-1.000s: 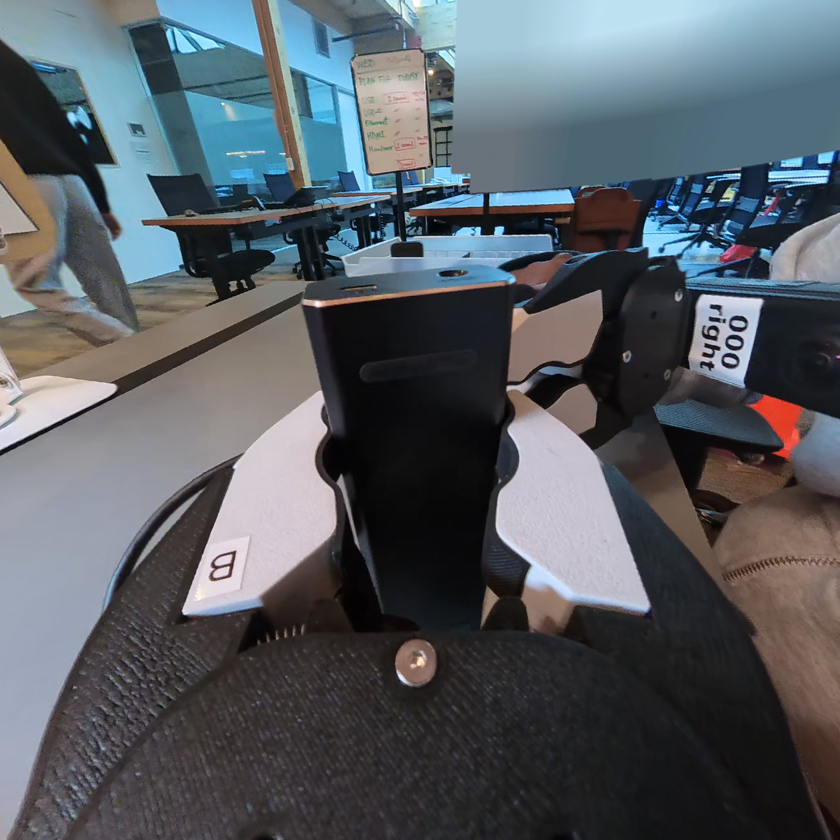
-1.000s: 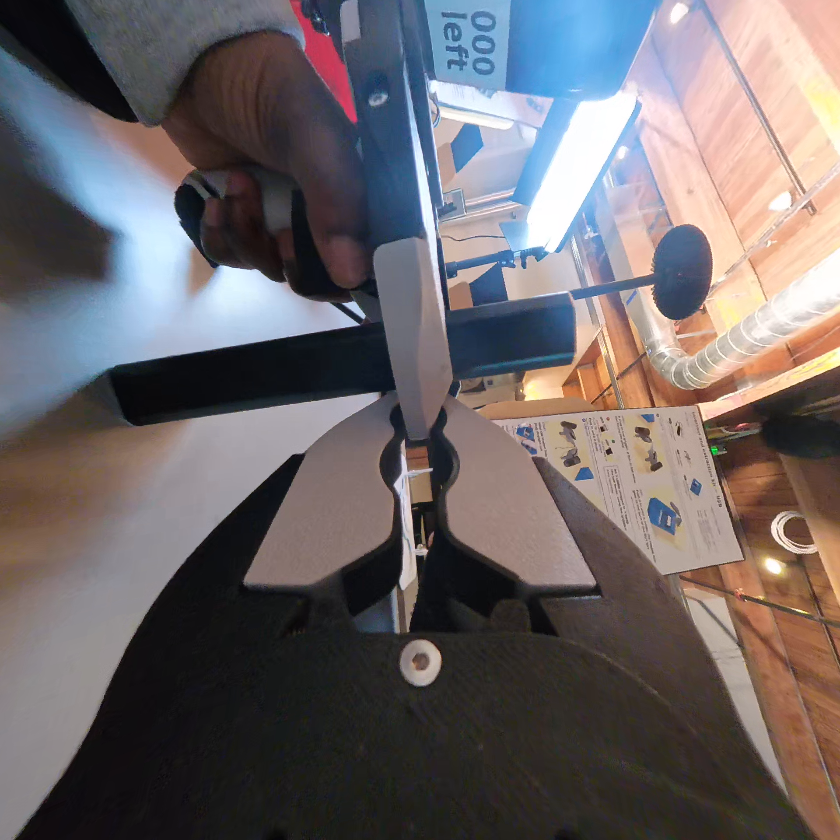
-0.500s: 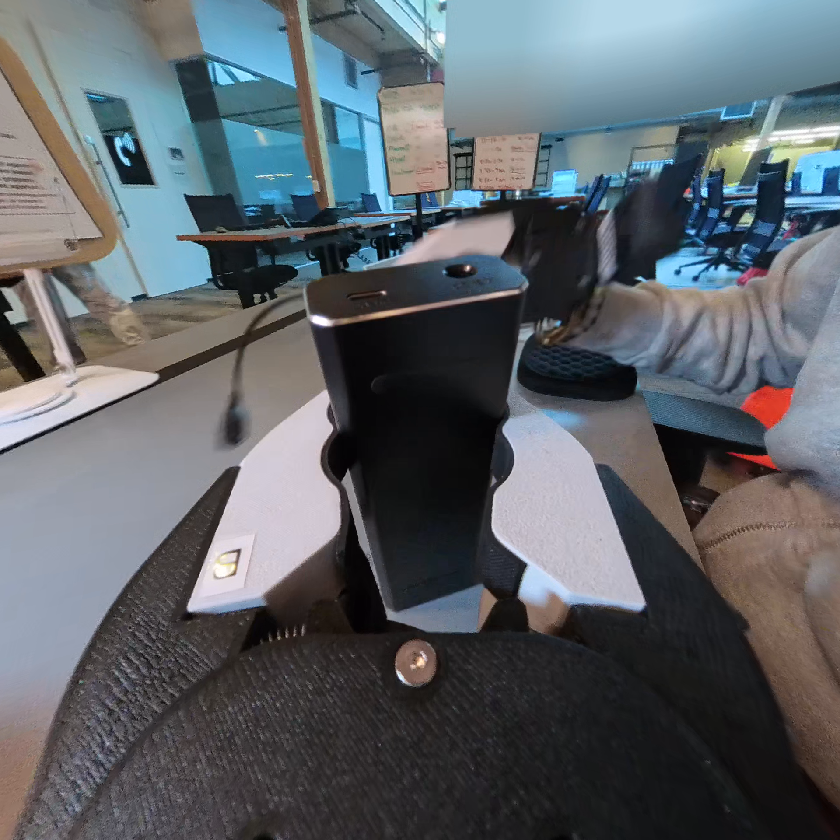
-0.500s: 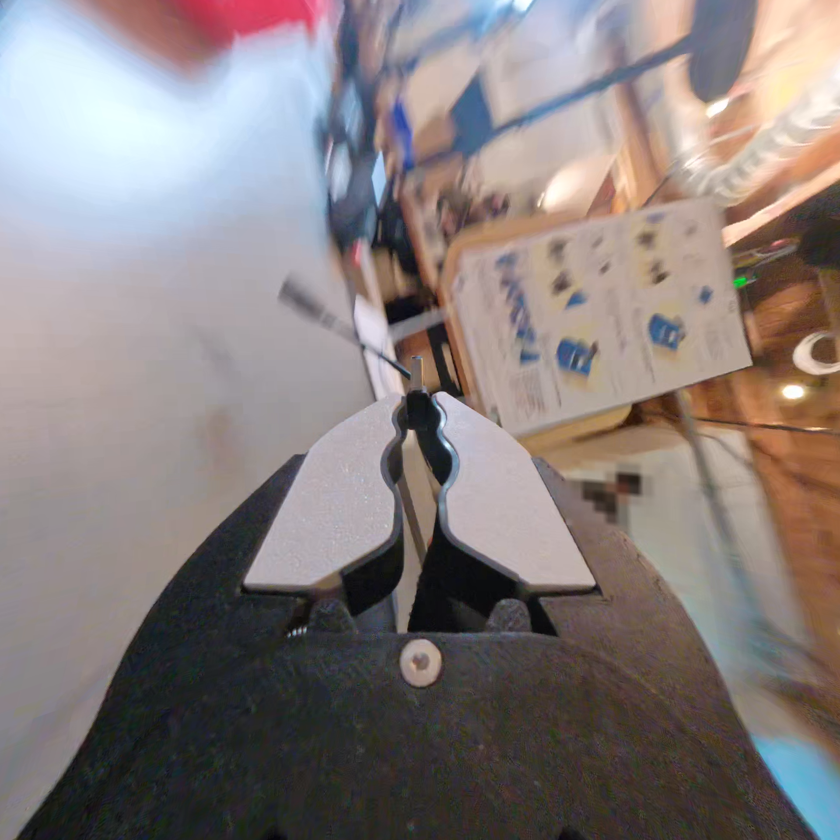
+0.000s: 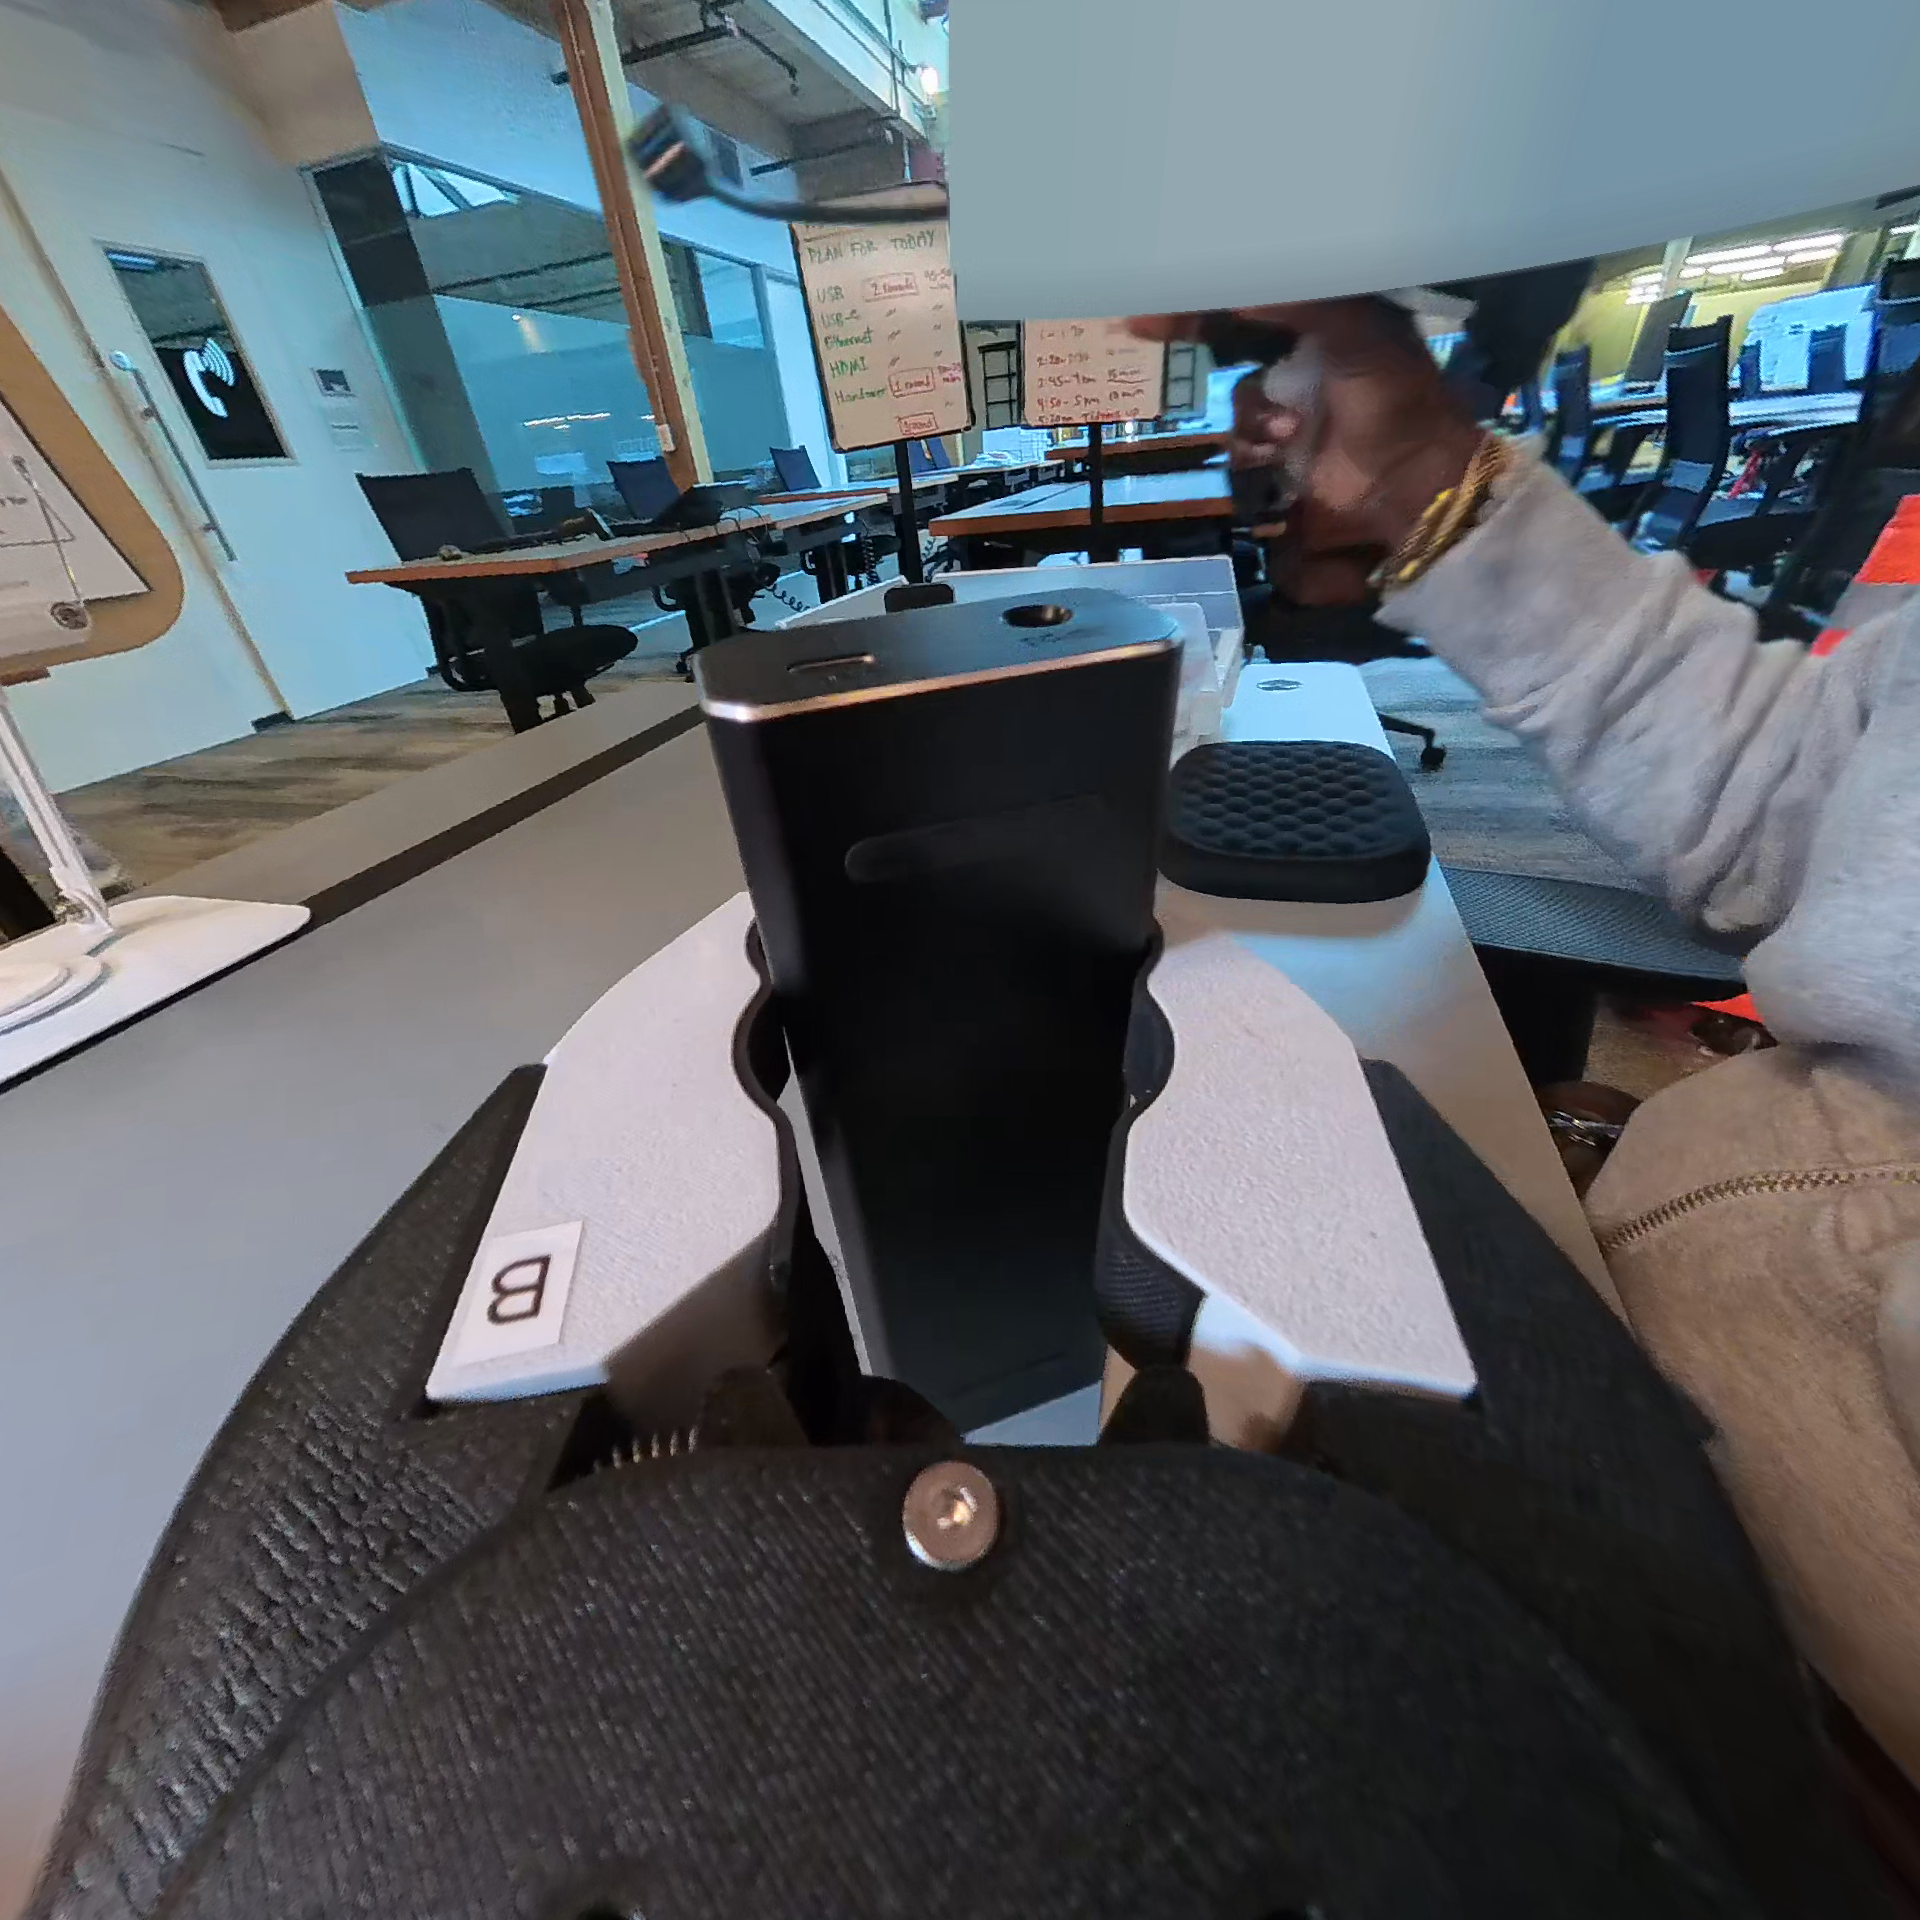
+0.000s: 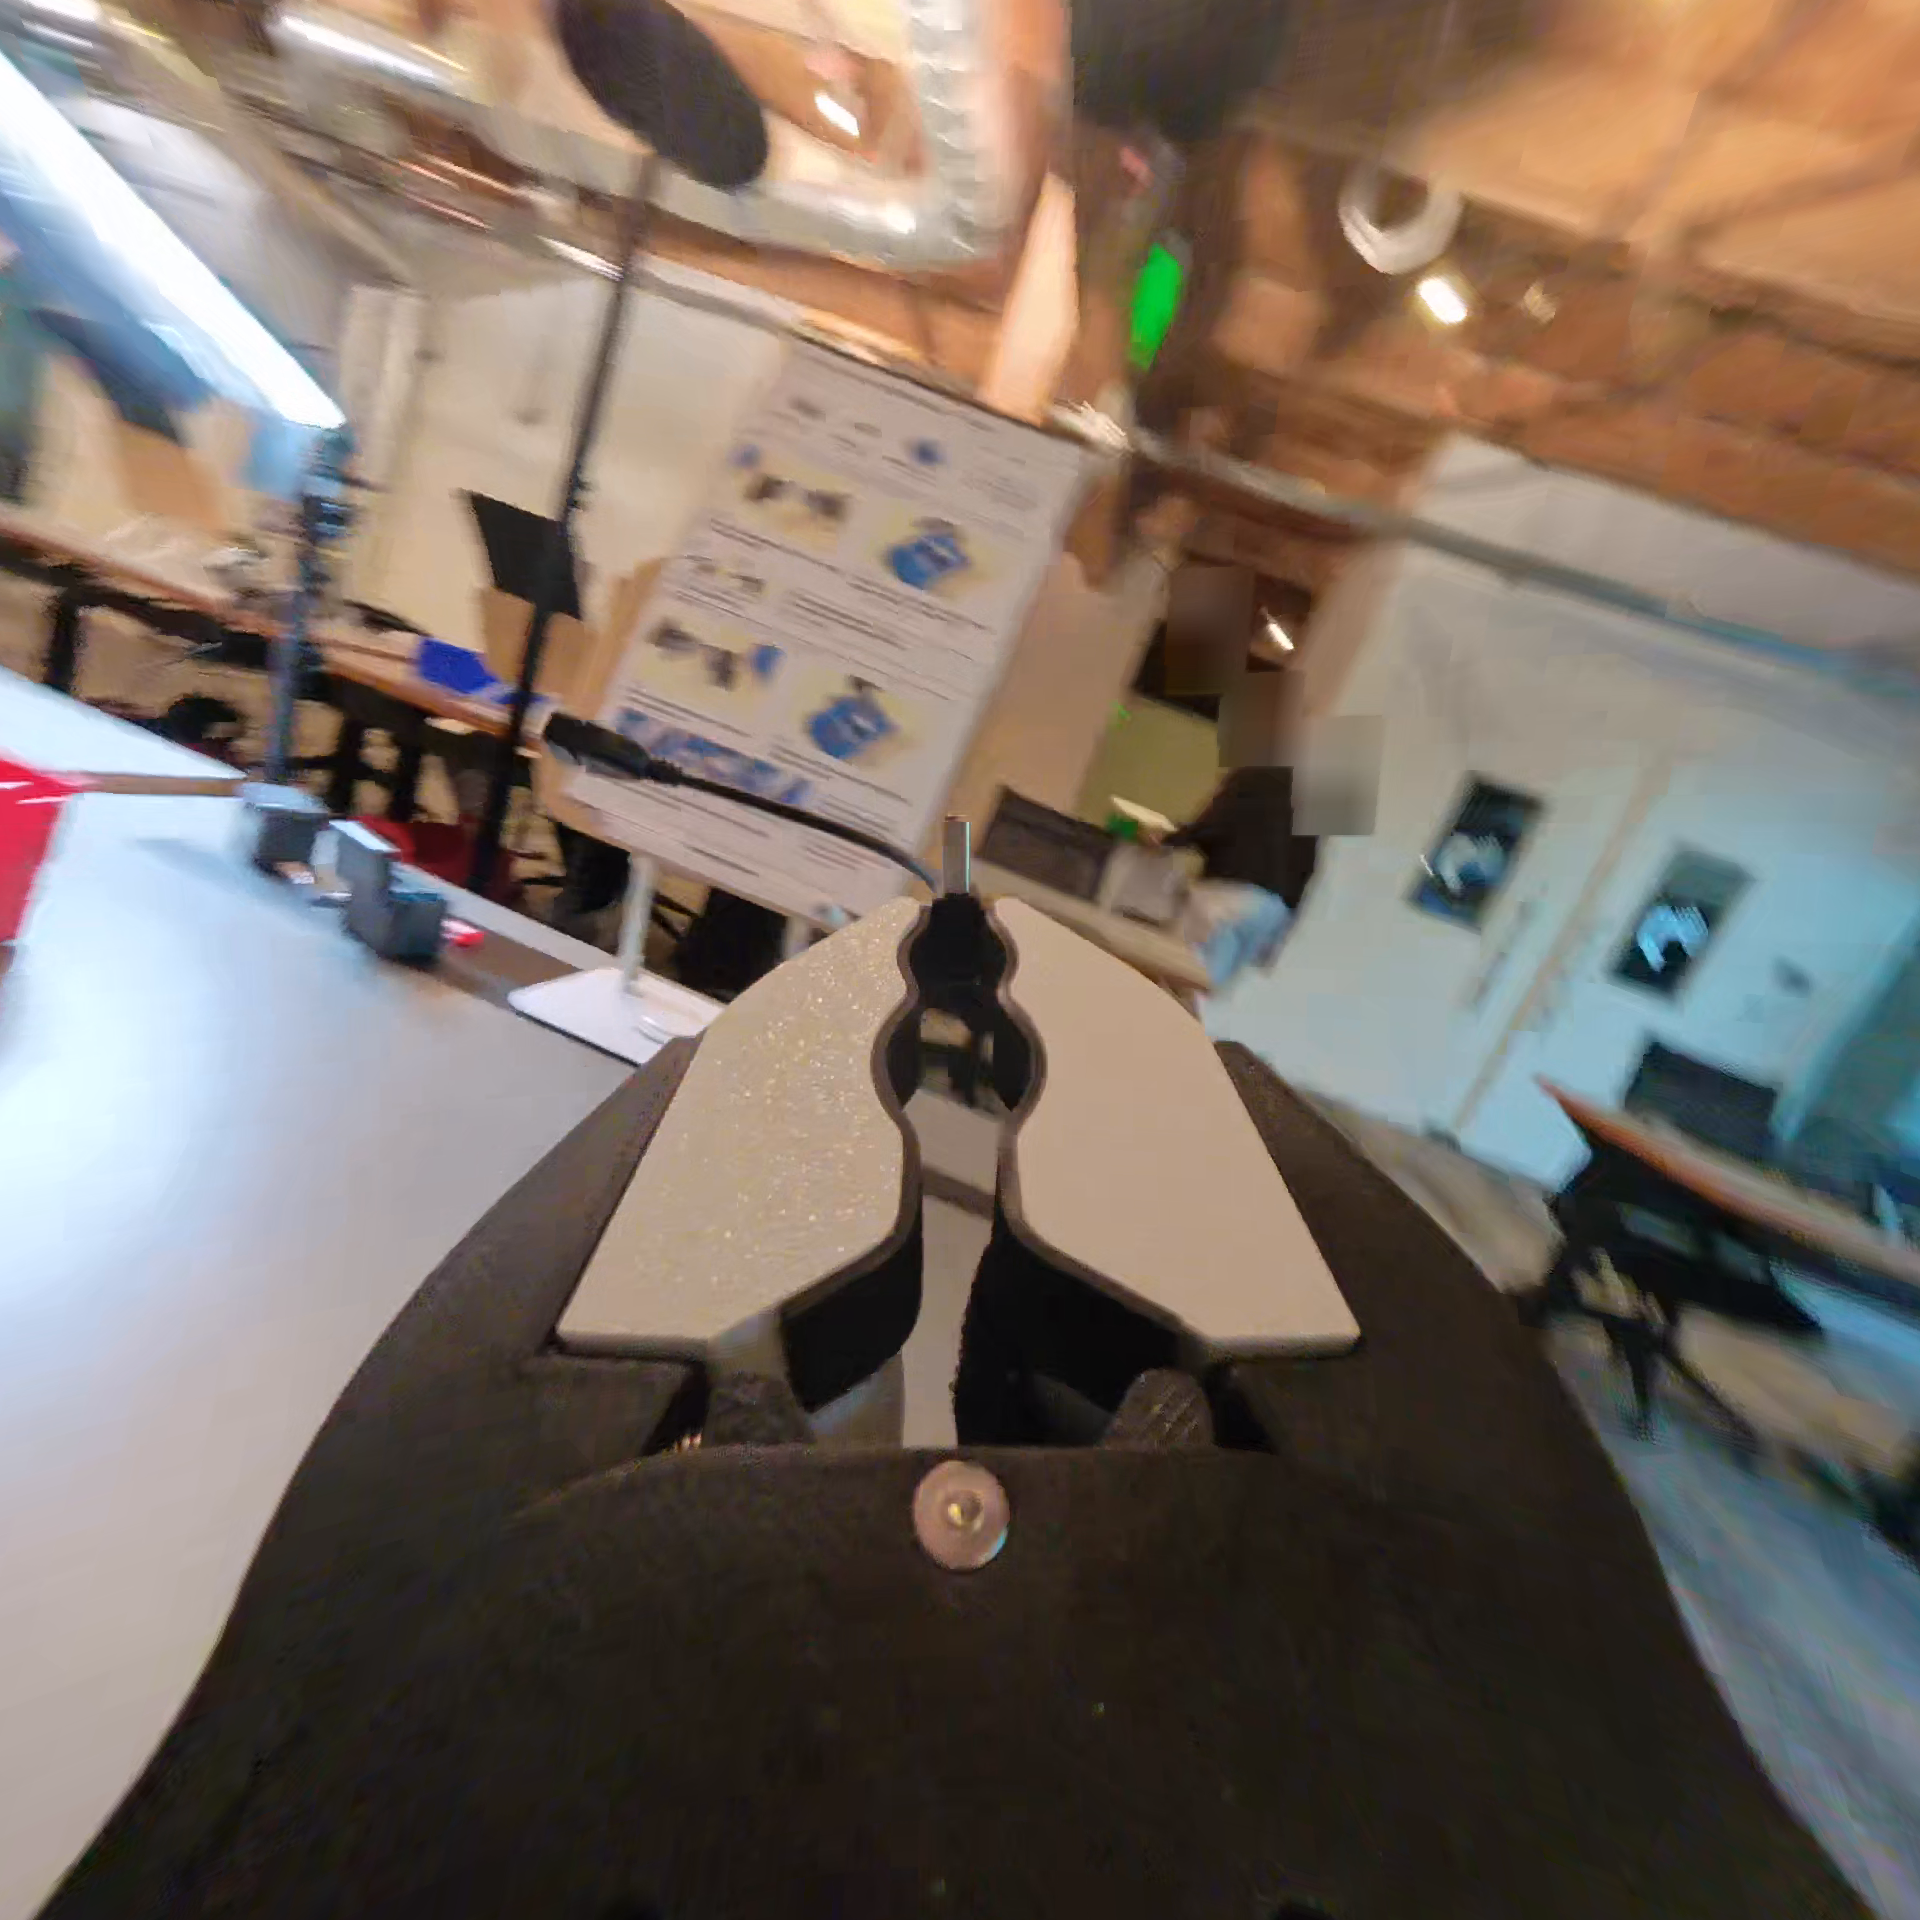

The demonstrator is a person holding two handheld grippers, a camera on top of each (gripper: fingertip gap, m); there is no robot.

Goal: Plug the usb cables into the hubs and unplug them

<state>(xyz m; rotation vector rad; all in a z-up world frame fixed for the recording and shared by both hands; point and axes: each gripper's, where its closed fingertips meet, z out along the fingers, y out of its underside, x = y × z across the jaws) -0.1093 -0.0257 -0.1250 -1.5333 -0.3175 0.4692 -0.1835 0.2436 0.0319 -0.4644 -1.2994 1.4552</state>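
Note:
My left gripper [image 5: 951,966] is shut on a black USB hub [image 5: 956,883] and holds it upright above the grey table [image 5: 312,1091]; the ports on its top end face are empty. My right gripper [image 6: 956,920] is shut on the plug of a black USB cable [image 6: 769,805]. The silver plug tip [image 6: 954,852] sticks out past the fingertips. The cable trails left to a loose connector [image 6: 592,743]. In the left wrist view the right hand [image 5: 1340,436] is raised at the upper right, and the cable's loose end [image 5: 665,156] swings high above the hub.
A black honeycomb pad [image 5: 1288,821] and a white tray [image 5: 1210,623] lie behind the hub. A white stand base [image 5: 135,945] is at the left. Small black parts [image 6: 384,904] and a poster on a stand [image 6: 831,644] sit across the table. Tip to tip, the grippers are about 35 cm apart.
The right gripper has left the side of the hub with the cable plug and swung up and away to the right. The left gripper still holds the hub upright.

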